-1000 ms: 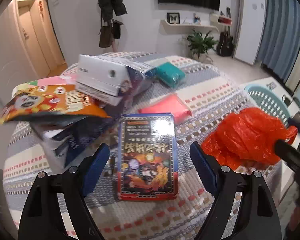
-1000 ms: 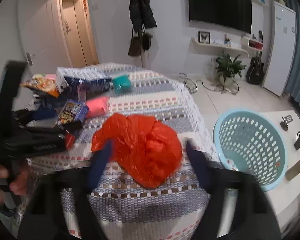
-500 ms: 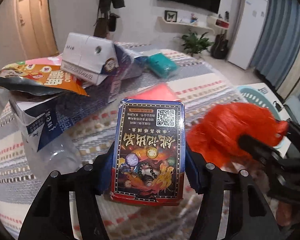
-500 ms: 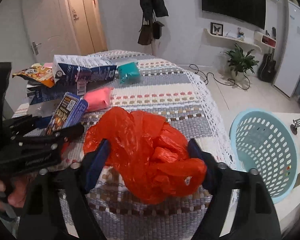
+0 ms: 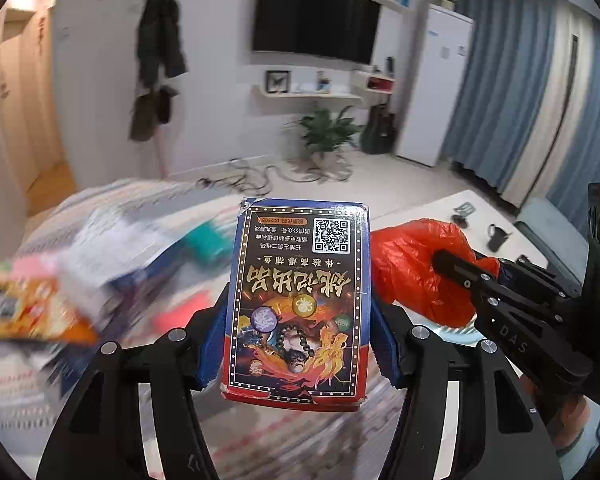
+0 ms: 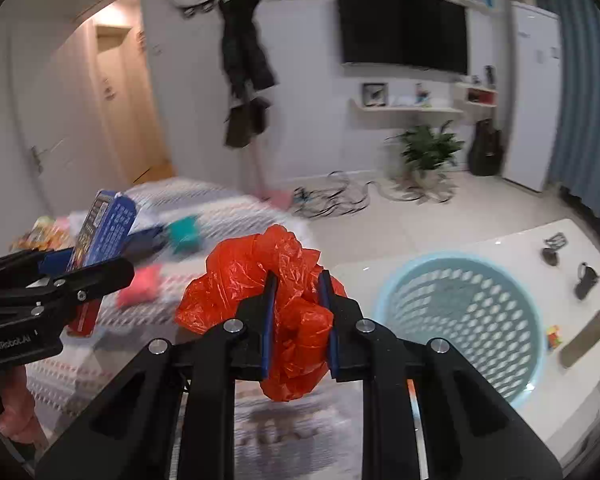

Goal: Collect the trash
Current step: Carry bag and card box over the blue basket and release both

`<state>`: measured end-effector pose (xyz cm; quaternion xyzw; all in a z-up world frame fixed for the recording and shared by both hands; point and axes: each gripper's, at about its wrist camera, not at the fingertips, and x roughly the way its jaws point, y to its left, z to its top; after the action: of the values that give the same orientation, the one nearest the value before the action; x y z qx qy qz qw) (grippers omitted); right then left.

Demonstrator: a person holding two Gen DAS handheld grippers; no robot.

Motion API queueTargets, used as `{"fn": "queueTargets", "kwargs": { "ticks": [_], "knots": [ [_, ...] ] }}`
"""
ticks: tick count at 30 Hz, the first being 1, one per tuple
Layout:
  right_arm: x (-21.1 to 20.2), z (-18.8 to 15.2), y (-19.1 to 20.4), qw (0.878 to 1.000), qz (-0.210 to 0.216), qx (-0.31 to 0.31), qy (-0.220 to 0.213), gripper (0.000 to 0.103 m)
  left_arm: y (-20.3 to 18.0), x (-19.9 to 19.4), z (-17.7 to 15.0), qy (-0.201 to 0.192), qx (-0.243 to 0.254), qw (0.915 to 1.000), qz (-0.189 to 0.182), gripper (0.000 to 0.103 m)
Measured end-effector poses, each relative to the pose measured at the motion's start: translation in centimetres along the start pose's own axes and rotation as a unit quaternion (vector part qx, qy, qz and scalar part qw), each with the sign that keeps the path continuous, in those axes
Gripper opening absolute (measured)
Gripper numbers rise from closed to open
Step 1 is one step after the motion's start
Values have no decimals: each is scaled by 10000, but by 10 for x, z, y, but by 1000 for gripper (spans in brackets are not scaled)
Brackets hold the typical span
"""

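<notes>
since a second ago both pieces of trash have left the bed: the card box [image 5: 298,304] was lying flat on the patterned bedspread [image 6: 228,208] between wide-open blue pads, and the orange plastic bag [image 6: 278,304] sat loose on the cover. now the left gripper [image 5: 298,332] is clamped on the card box by its long sides and holds it up in the air, printed face and qr code toward the camera. in the right wrist view the same box shows edge-on, tilted, above the bed. the right gripper [image 6: 298,320] is closed tight on the orange plastic bag, its pads sunk into the crumpled film, with bunches spilling out above and below. the bag hangs just off the bed's edge, beside the light blue basket [image 6: 460,320], which stands on a white table [image 6: 512,244]. the two grippers are side by side, bag to the right of the box. behind them the remaining litter on the bed is blurred: an orange snack packet [image 5: 32,312], a teal packet [image 6: 184,232] and a pink packet [image 6: 140,284].
</notes>
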<state>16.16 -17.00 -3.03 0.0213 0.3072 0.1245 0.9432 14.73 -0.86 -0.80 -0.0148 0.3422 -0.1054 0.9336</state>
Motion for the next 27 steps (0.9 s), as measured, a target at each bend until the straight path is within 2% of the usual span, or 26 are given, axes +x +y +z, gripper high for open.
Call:
{"fn": "queueTargets", "kwargs": {
  "ticks": [5,10,13,16,18,23,27],
  "knots": [
    [-7,11,-54,9976,-542,399,-174,18,-49,28,26,-51,334,9988,-362,58],
    [-1,6,-102,9915,-1013,811,-126,18,-91,64,41,74,534,9961,-696,59],
    [11,-4,-131,9848,-1384,1050,60,18,-110,93,41,278,599,9939,-881,59],
    [23,-16,-152,9768,-1741,1212,309,18,-124,126,36,657,594,9905,-1053,59],
    [30,-25,-160,9735,-1803,1328,473,18,-130,147,28,942,552,9871,-1172,59],
    [44,-42,-174,9673,-1931,1459,756,18,-139,171,15,1257,590,9819,-1287,60],
    [48,-49,-182,9662,-1855,1572,861,32,-141,173,13,1291,648,9802,-1355,74]
  ]
}}
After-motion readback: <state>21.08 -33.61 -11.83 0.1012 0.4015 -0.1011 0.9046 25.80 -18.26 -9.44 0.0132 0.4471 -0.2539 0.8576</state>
